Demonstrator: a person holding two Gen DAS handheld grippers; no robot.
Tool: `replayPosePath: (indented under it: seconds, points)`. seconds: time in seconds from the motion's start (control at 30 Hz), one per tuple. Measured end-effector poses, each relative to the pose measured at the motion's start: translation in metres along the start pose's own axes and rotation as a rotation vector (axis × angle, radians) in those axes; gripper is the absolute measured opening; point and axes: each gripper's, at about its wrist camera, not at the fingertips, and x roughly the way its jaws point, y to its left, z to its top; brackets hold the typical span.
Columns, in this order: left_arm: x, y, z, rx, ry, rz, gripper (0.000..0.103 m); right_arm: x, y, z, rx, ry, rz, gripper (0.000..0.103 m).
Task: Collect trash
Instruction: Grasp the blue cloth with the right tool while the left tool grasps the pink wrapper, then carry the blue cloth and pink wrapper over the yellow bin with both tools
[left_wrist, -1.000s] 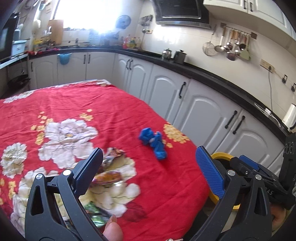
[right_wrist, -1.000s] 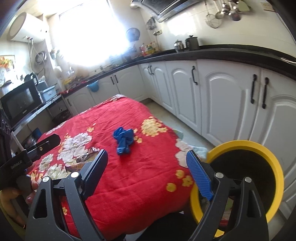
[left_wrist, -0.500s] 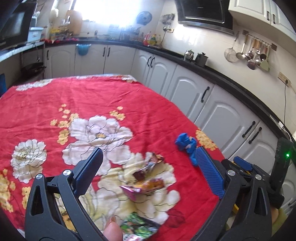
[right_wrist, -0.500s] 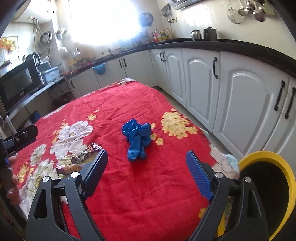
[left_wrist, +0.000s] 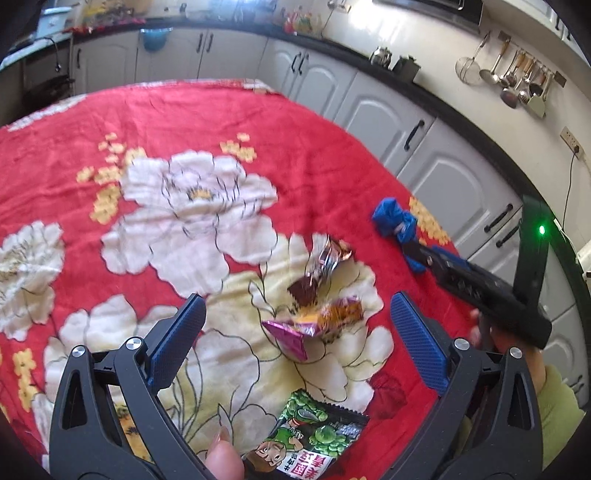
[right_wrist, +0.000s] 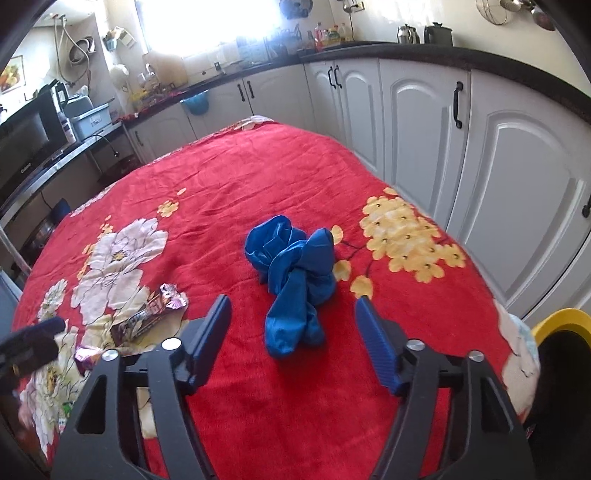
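Only rightward: yellow bin (right_wrist: 561, 319).

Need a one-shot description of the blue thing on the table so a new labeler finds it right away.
Start at the red floral cloth covering the table, then go to its edge nearest the white cabinets, beside the yellow flower print. The blue bag lies there, crumpled and knotted, straight ahead of the right gripper. It is plain shiny blue, while the other trash is printed snack wrappers further left.

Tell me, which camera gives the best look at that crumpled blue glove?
The right wrist view: the blue glove lies whole and large between the open fingers of the right gripper. In the left wrist view it is small, off right, and partly hidden behind the other gripper.
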Motion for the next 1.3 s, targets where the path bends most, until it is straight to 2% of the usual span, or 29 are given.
replayPosePath:
  seconds: [0.17,0.23,0.33,0.53,0.6,0.7,0.9,1.3]
  points:
    - [0.010,-0.002,-0.005,0.011,0.039,0.002,0.081,0.012,-0.008,0.000,0.028,0.027,-0.003,0.038]
    - [0.012,-0.003,-0.007,0.017,0.047,-0.002,0.076,0.011,-0.011,-0.001,0.031,0.024,-0.005,0.026]
    - [0.015,-0.005,-0.009,0.025,0.055,-0.007,0.067,0.008,-0.015,-0.005,0.029,0.021,-0.001,0.017]
    - [0.022,-0.007,-0.012,0.029,0.075,-0.016,0.052,-0.002,-0.020,-0.016,0.036,0.015,0.012,0.015]
    - [0.023,-0.008,-0.012,0.030,0.078,-0.018,0.041,-0.007,-0.020,-0.020,0.031,0.014,0.010,0.015]
    - [0.023,-0.008,-0.013,0.030,0.081,-0.019,0.032,-0.015,-0.020,-0.026,0.018,0.009,0.005,0.014]
    - [0.022,-0.015,-0.014,0.053,0.089,-0.033,0.021,-0.032,-0.022,-0.040,0.014,-0.001,0.010,0.013]
    - [-0.002,-0.065,-0.017,0.173,0.029,-0.067,0.019,-0.075,-0.044,-0.057,0.057,-0.050,0.024,0.011]
